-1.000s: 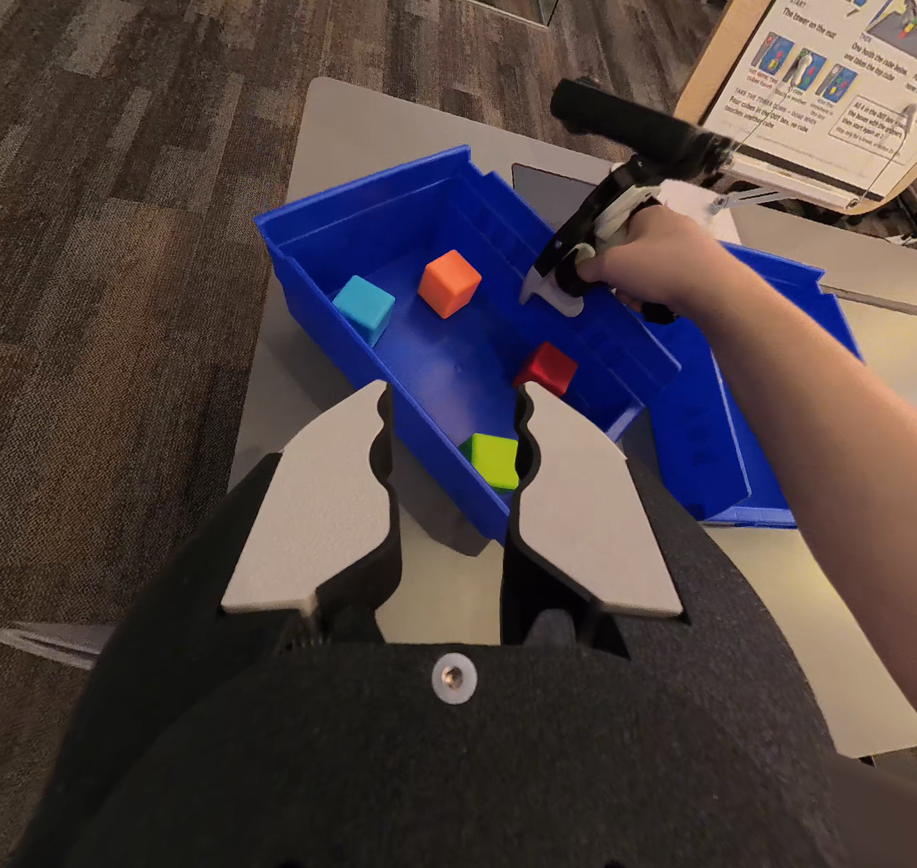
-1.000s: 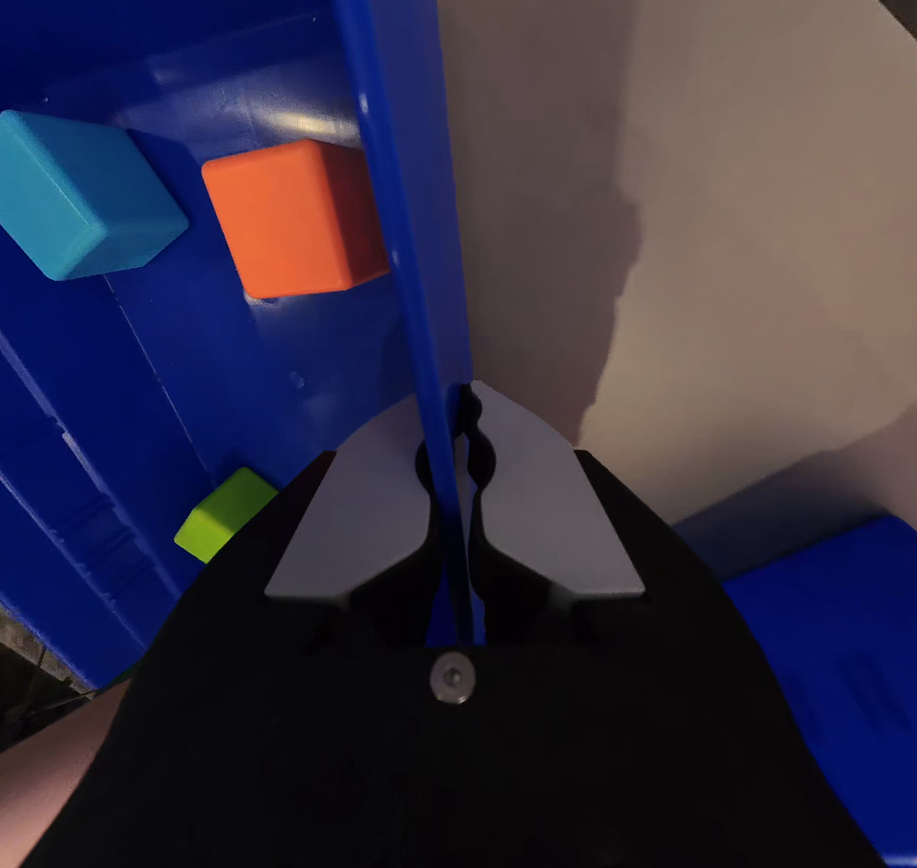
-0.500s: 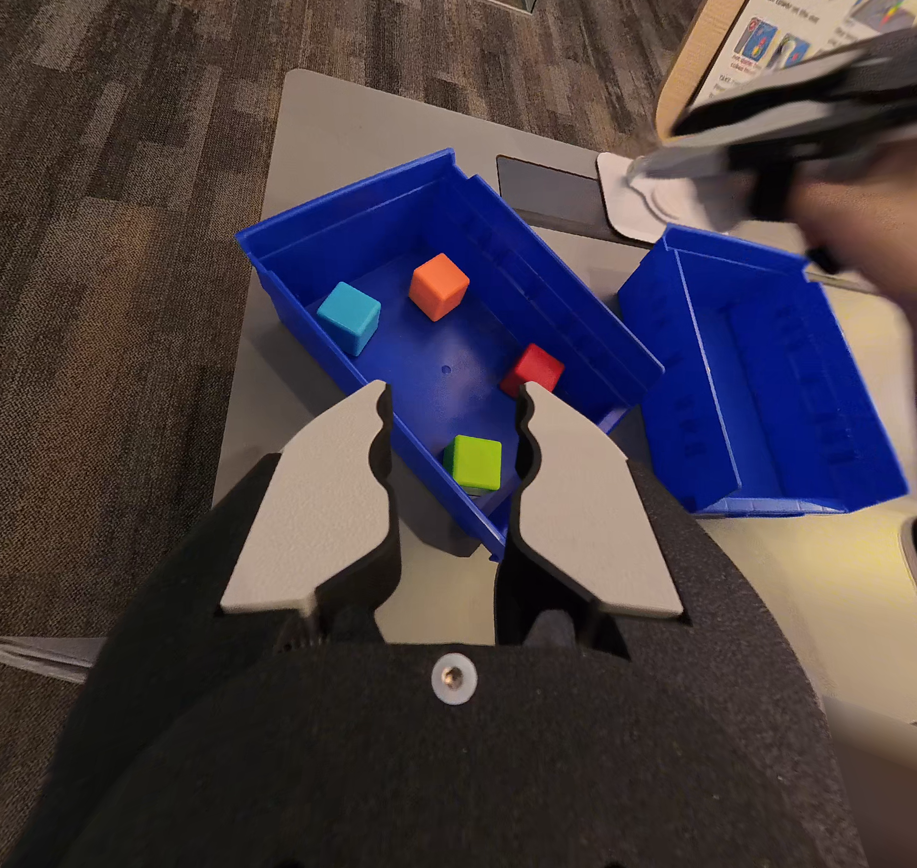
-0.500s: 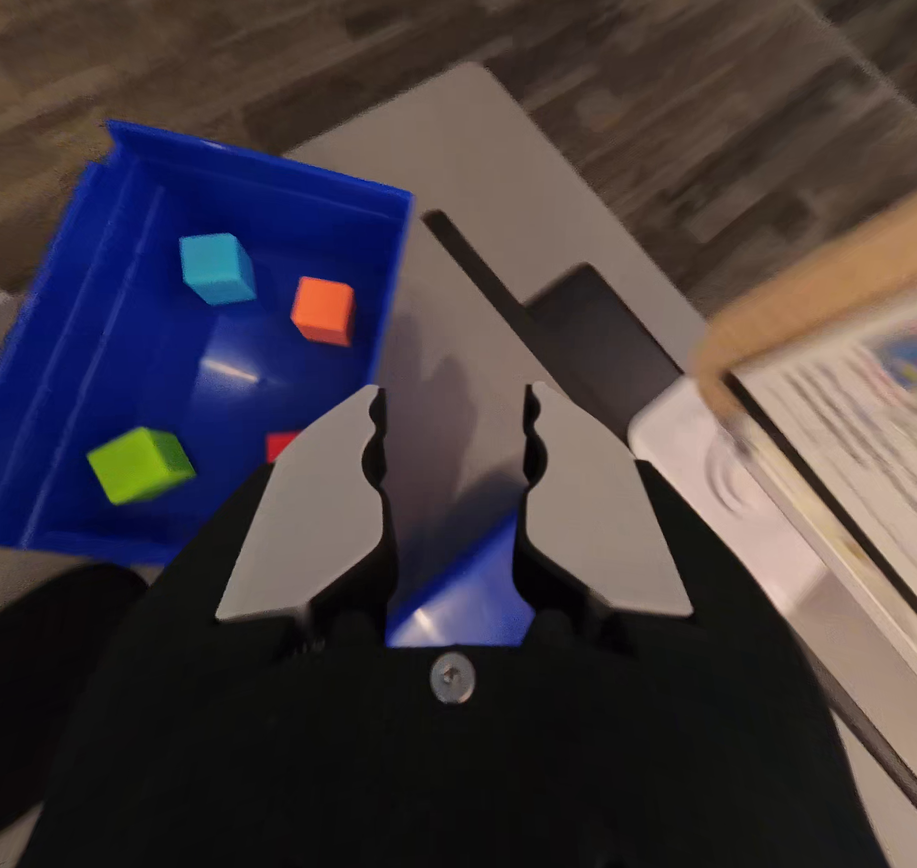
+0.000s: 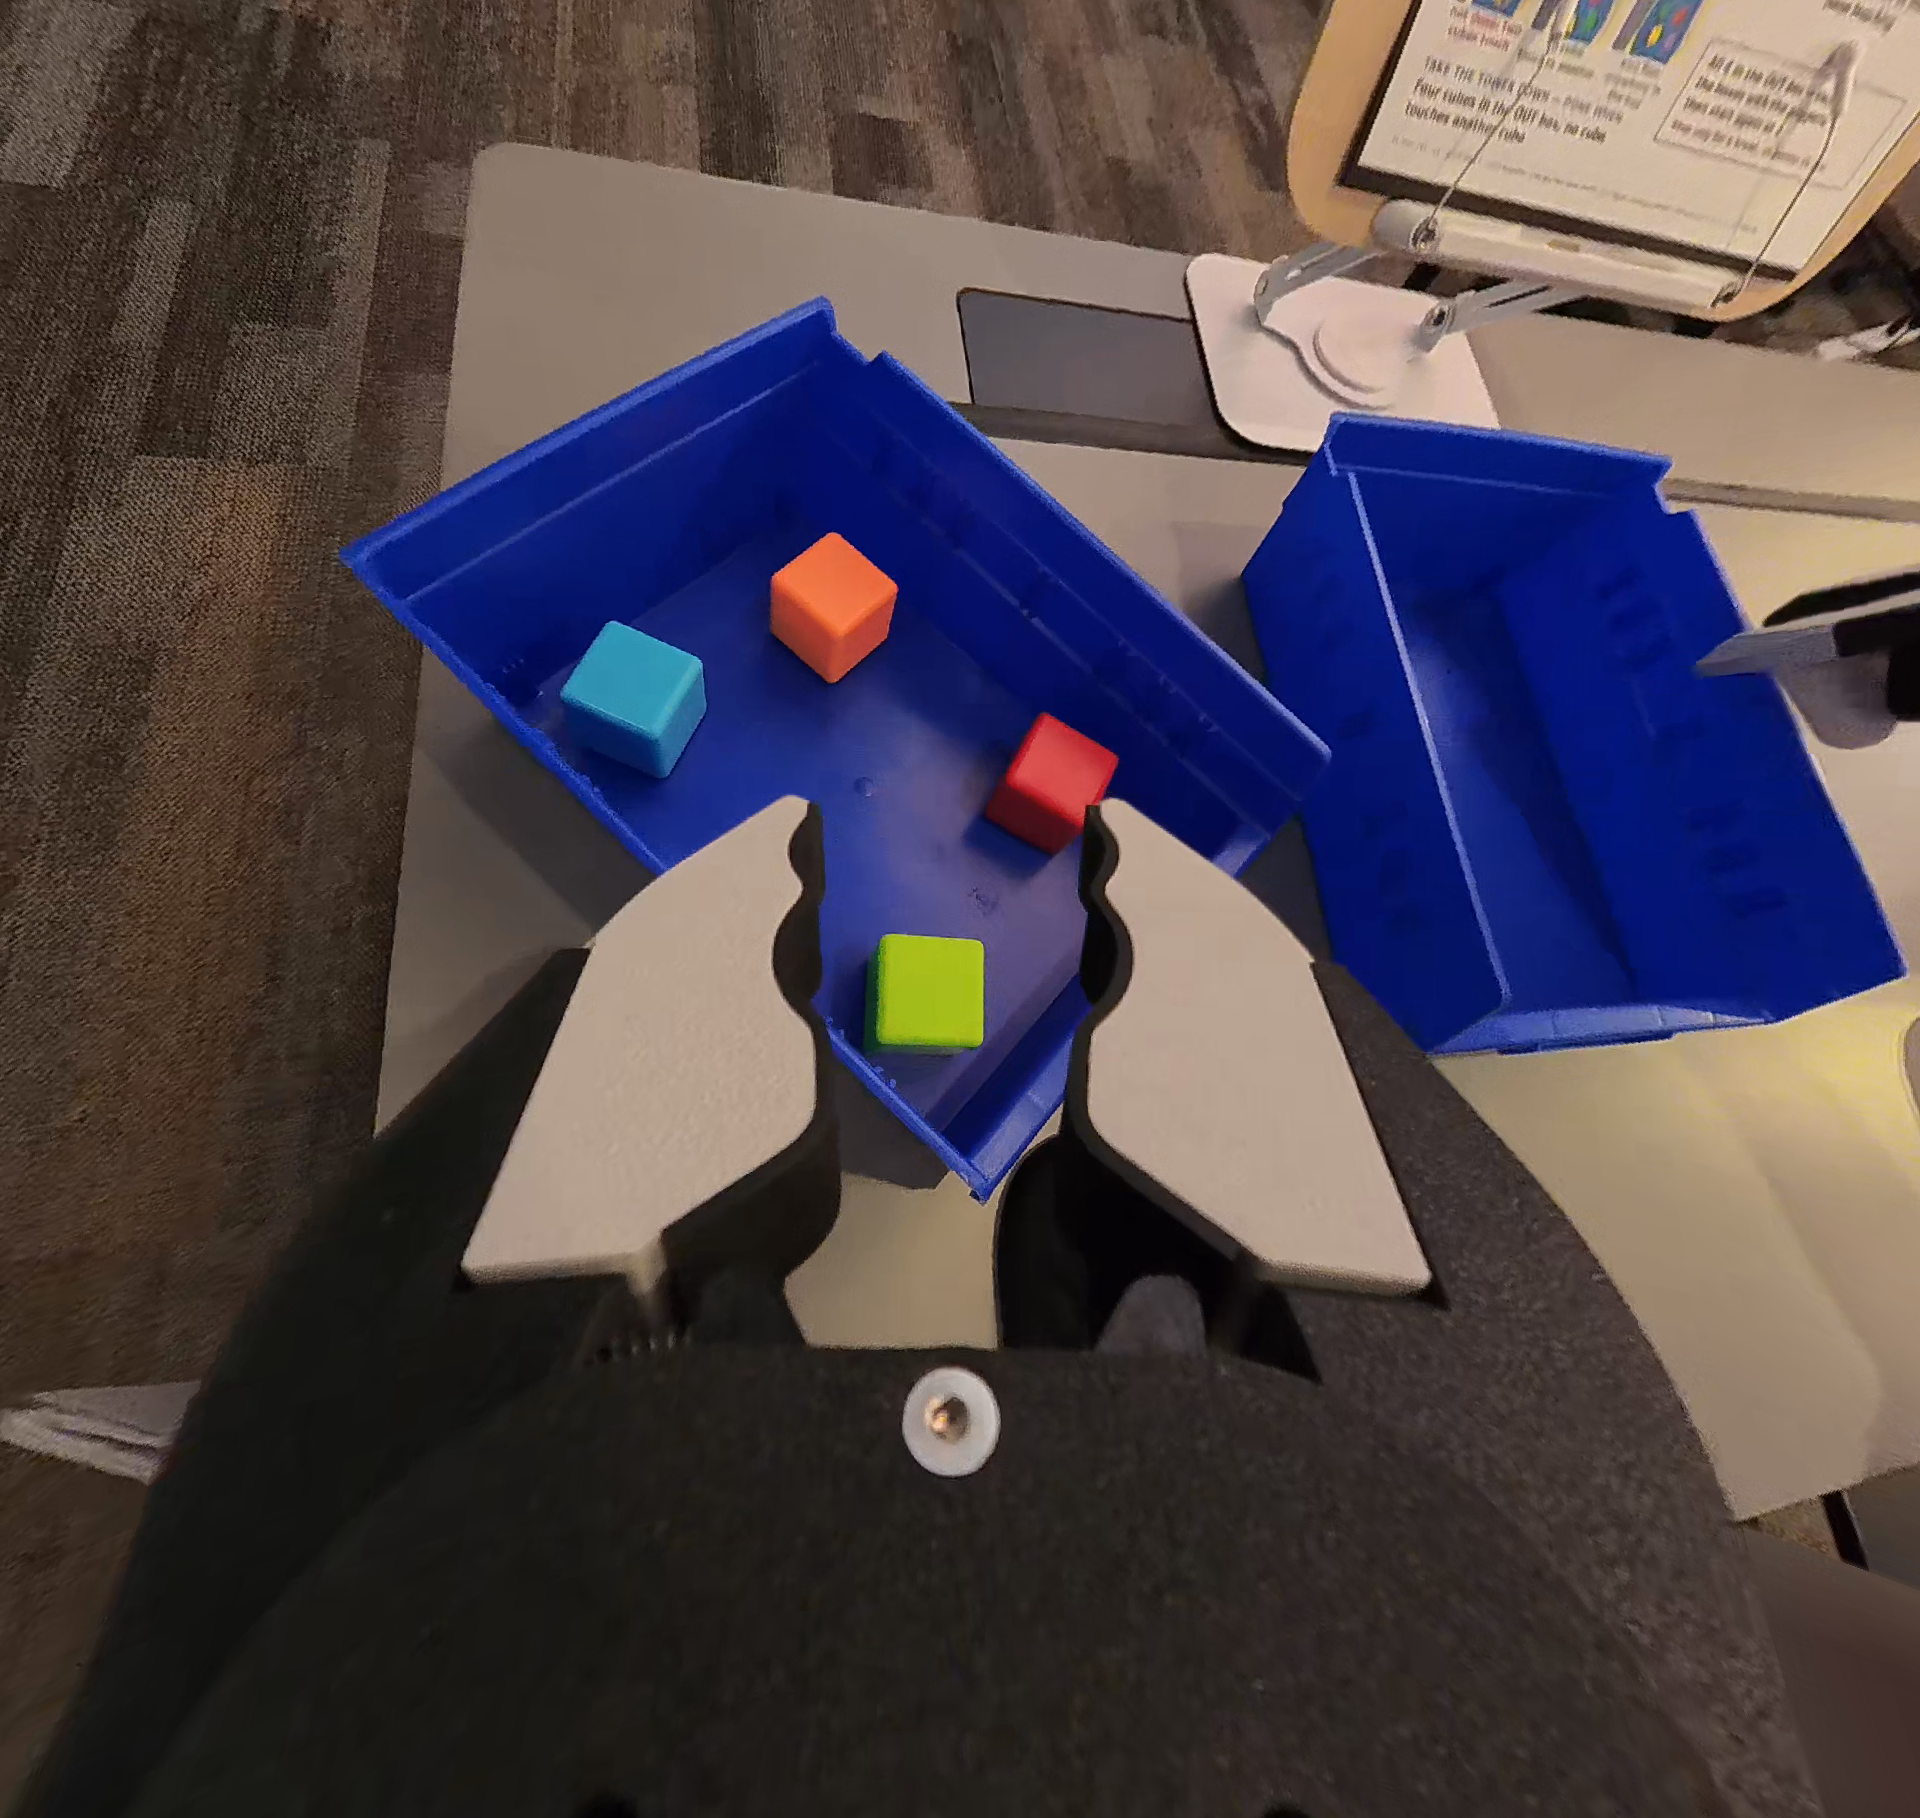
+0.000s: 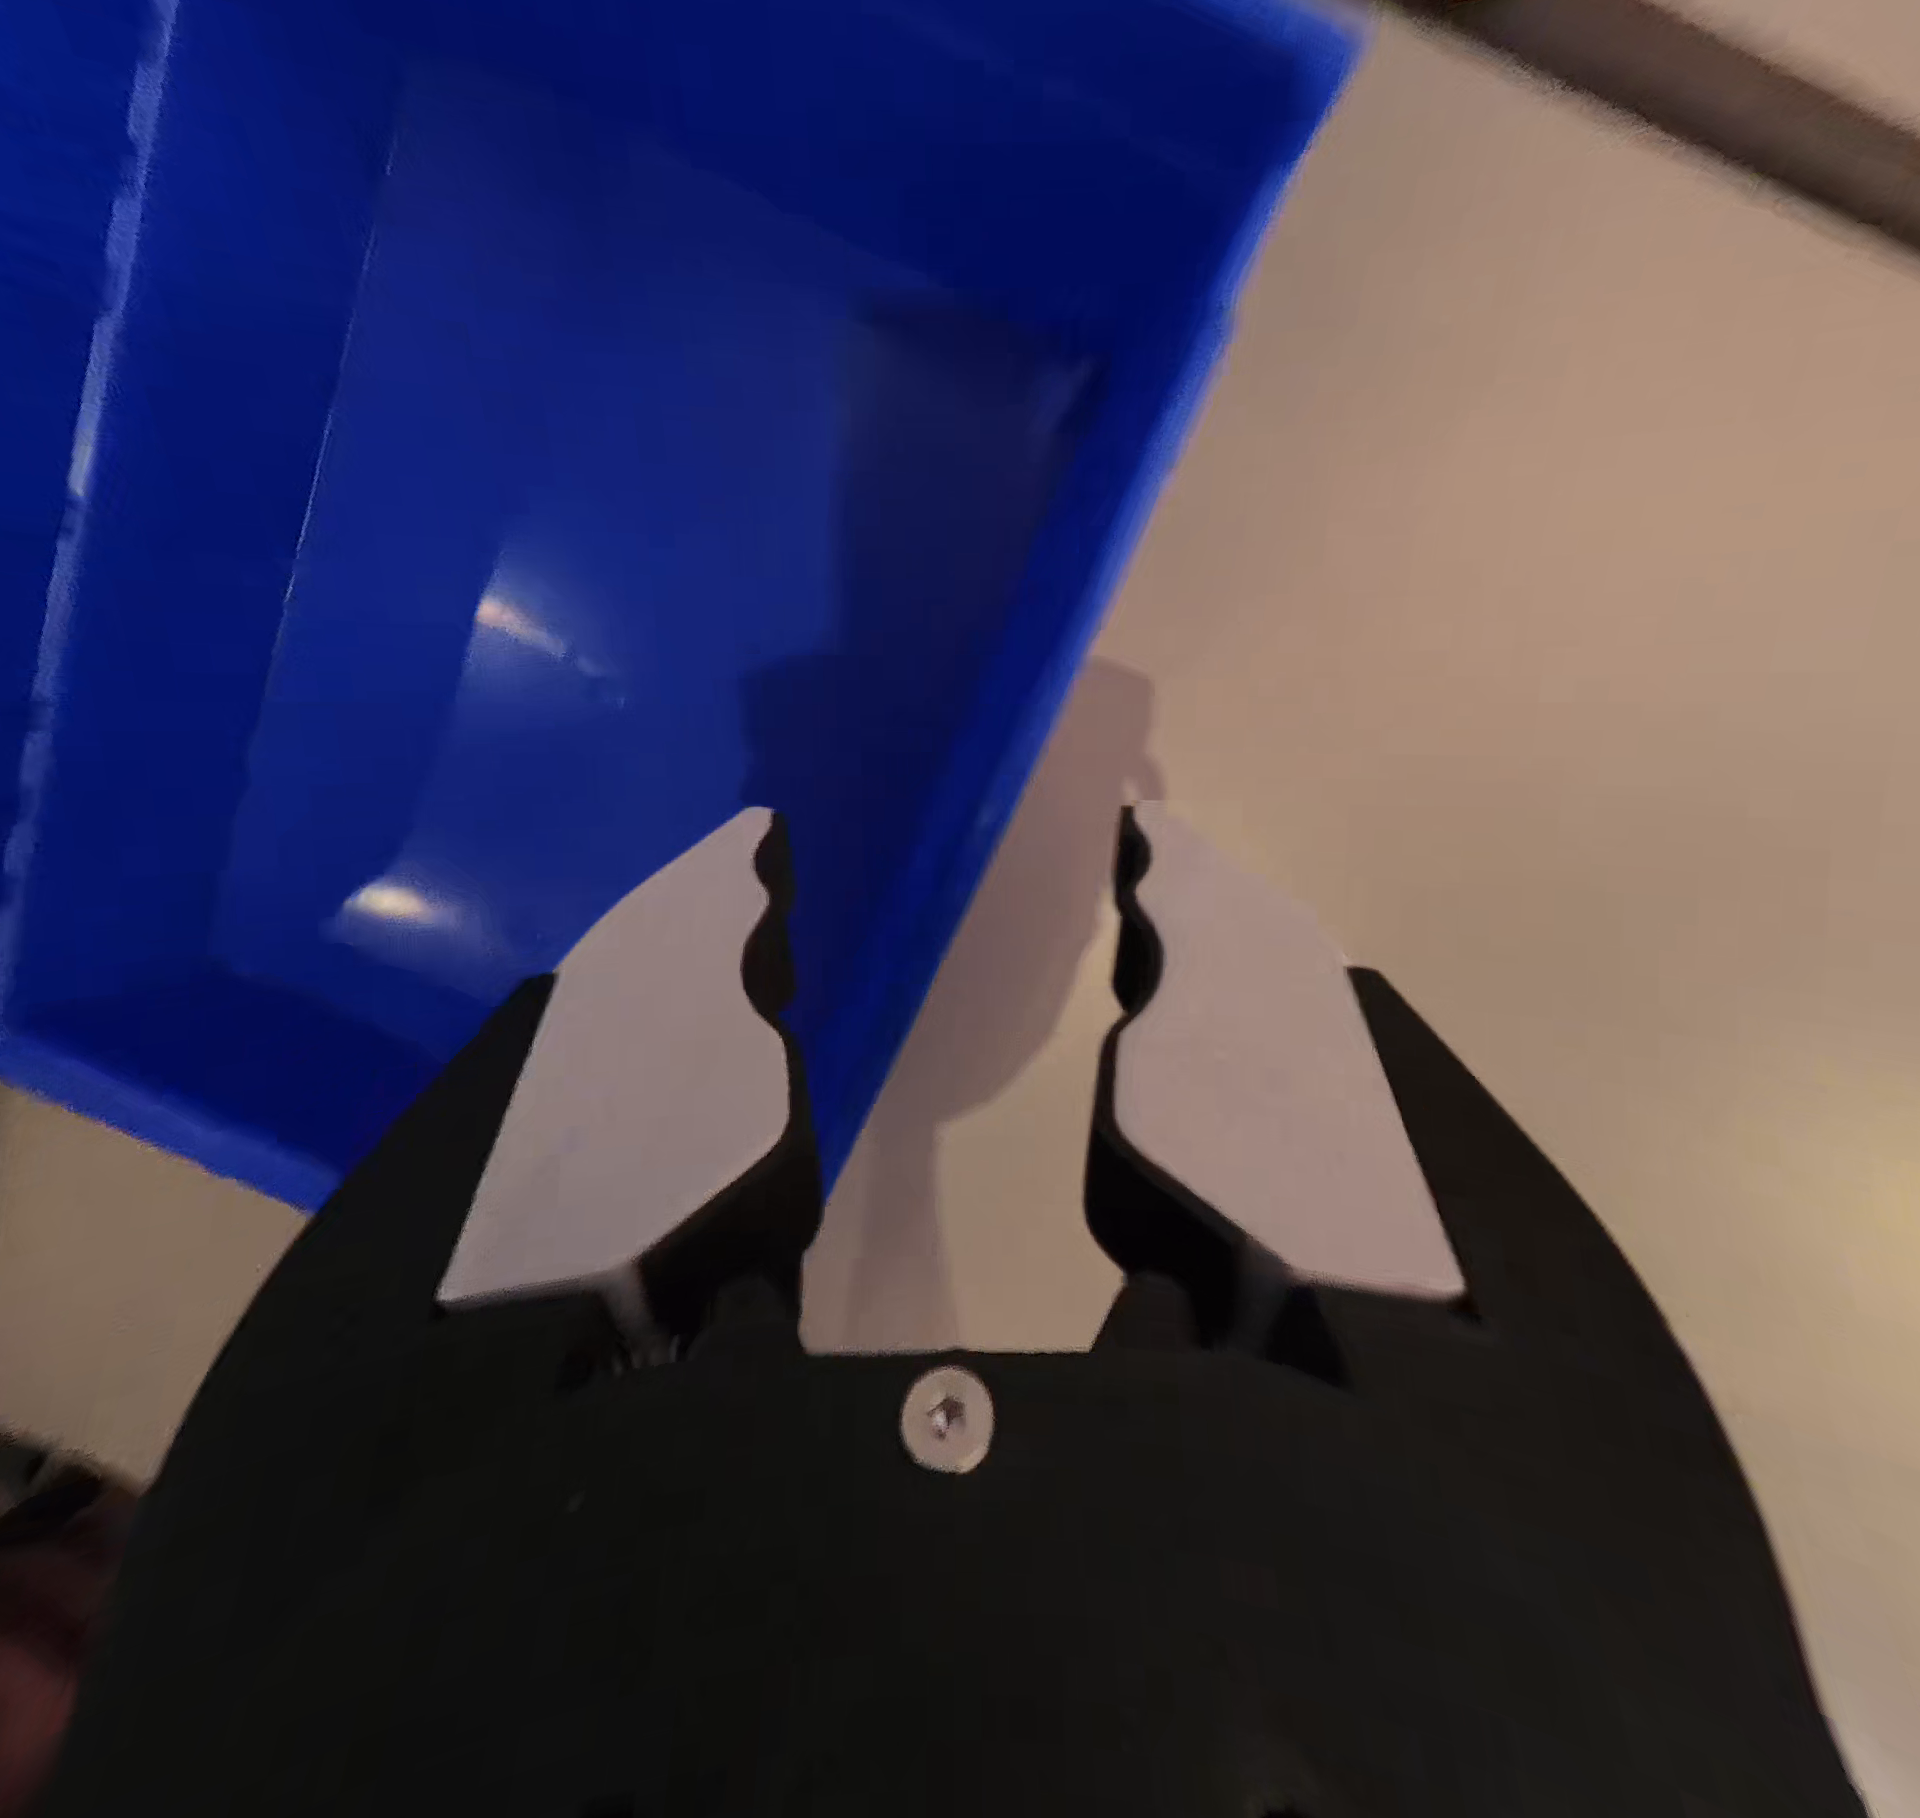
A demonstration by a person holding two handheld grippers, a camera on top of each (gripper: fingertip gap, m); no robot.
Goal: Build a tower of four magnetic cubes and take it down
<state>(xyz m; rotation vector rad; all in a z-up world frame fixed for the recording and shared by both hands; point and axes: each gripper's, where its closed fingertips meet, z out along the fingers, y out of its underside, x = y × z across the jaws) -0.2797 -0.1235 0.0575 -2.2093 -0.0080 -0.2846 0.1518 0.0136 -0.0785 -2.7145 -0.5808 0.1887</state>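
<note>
Our left gripper [image 5: 945, 833] has its jaws spread wide with nothing between them, and the green cube [image 5: 928, 992] sits right in that gap, just ahead and below, on the floor of the left bin [image 5: 582, 511]. That's the relation the next grab likely turns on: green is straight down the fingers' line, so we'd guess a plain drop-and-close. A cube has no long axis, but its faces look roughly square to the fingers.

Further out: the red cube [image 5: 1051, 781] just past the right fingertip, the orange cube [image 5: 832, 605] ahead, the cyan cube [image 5: 634, 698] ahead-left. None touch.

Our right gripper [image 6: 948, 823] is also spread and holding nothing, hovering over the right bin [image 6: 665, 210], straddling its wall. No cubes in there, so the left is way nearer.

Count: four cubes, two bins, zero stacked so far.
</note>
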